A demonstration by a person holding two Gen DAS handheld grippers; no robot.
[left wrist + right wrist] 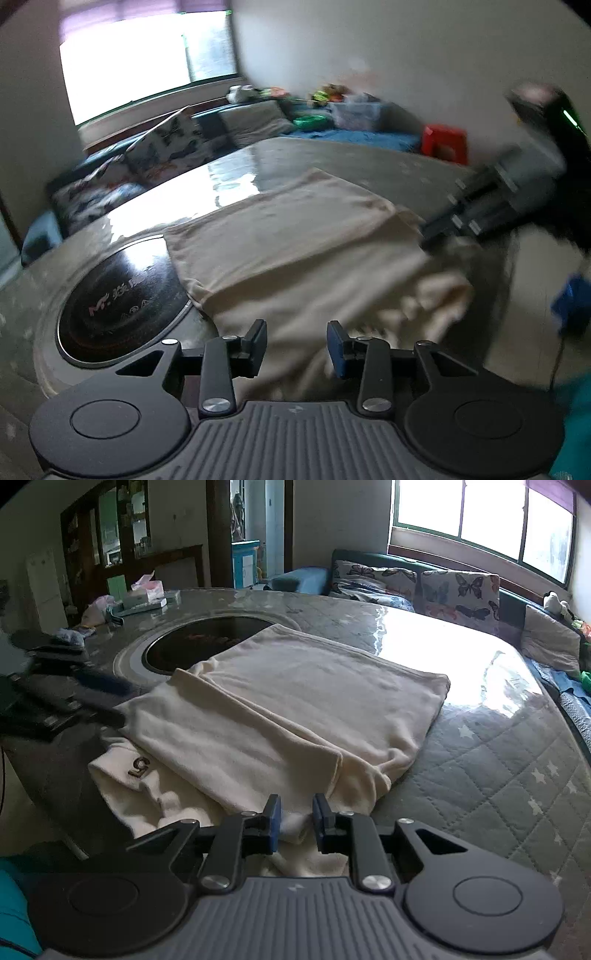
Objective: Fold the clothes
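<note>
A cream garment lies folded on the grey quilted table, one corner over the round black cooktop. A collar part with a brown "6" mark sticks out at the near left in the right wrist view. My left gripper hovers open over the garment's near edge with nothing between its pads. It shows blurred at the left of the right wrist view. My right gripper is nearly closed, with a raised fold of the cream cloth filling the gap between its blue pads.
A sofa with butterfly cushions runs behind the table under the window. Tissue box and small items sit on the table's far left. A red stool stands by the wall. The table edge drops off at the near left.
</note>
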